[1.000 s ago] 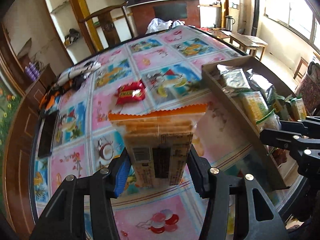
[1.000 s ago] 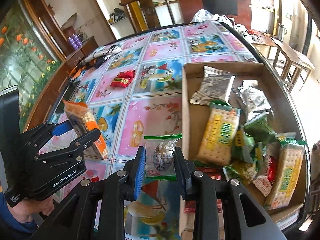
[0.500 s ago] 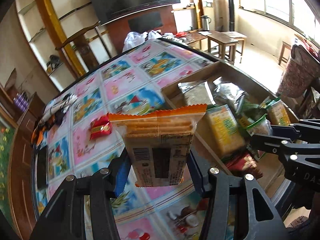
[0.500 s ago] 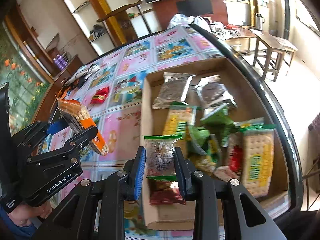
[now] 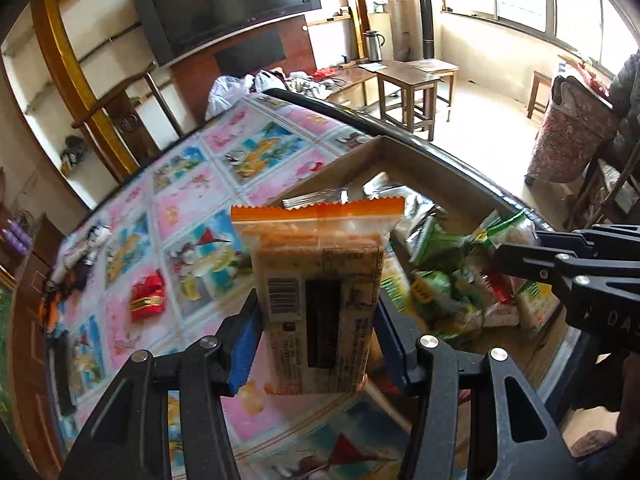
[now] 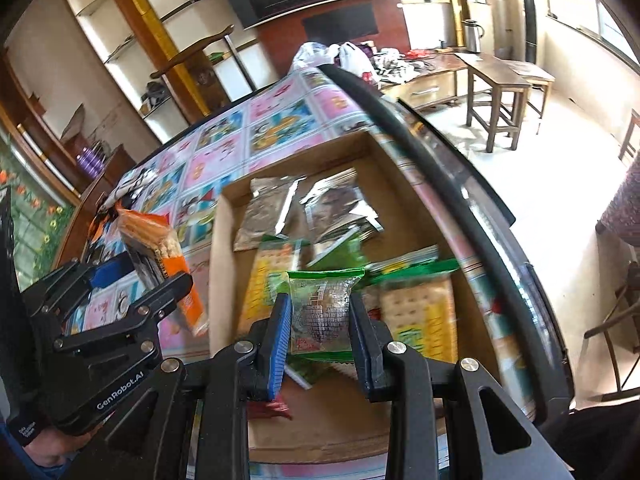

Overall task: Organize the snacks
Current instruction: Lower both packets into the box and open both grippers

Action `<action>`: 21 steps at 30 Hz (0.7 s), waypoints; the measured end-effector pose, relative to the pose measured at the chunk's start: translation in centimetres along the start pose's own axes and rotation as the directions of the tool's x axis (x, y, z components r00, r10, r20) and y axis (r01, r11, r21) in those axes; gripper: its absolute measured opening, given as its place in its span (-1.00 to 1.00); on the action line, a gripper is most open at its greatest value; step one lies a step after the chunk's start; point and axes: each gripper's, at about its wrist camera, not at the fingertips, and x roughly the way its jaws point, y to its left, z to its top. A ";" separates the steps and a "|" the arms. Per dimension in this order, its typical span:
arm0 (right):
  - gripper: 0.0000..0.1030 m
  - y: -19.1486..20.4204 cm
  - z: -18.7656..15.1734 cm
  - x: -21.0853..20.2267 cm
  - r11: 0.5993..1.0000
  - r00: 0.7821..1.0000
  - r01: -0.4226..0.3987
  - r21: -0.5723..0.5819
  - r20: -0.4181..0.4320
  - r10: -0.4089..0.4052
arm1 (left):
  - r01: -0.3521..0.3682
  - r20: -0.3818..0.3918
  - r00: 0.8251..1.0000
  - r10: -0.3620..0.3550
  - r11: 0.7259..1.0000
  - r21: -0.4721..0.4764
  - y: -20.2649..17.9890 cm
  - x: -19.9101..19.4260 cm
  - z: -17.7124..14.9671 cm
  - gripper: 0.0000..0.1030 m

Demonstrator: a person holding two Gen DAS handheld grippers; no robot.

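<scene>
Two grippers, one packet each (both clamped).

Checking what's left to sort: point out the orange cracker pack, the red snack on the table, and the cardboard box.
orange cracker pack [image 5: 320,304]: left wrist view, label panel.
red snack [image 5: 147,297]: left wrist view, wrapper middle.
cardboard box [image 6: 219,280]: right wrist view, left wall.

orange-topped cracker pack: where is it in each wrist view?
Left wrist: orange-topped cracker pack at centre, upright, gripped in the left claw.
Right wrist: far left, tilted, in the same claw.
Shared landmark: the cardboard box of snacks.
</scene>
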 end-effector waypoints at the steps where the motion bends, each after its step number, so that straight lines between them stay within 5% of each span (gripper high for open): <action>1: -0.41 -0.4 0.2 0.0 1.000 1.000 0.004 0.007 0.002 -0.004 | 0.010 0.000 1.000 -0.010 1.000 -0.003 -0.3 0.2 0.3 0.02; 21: -0.41 -3.5 2.0 3.2 0.999 0.998 0.031 -0.007 -0.050 -0.031 | 0.074 -0.028 0.997 -0.073 0.997 0.035 -4.3 4.3 1.6 0.02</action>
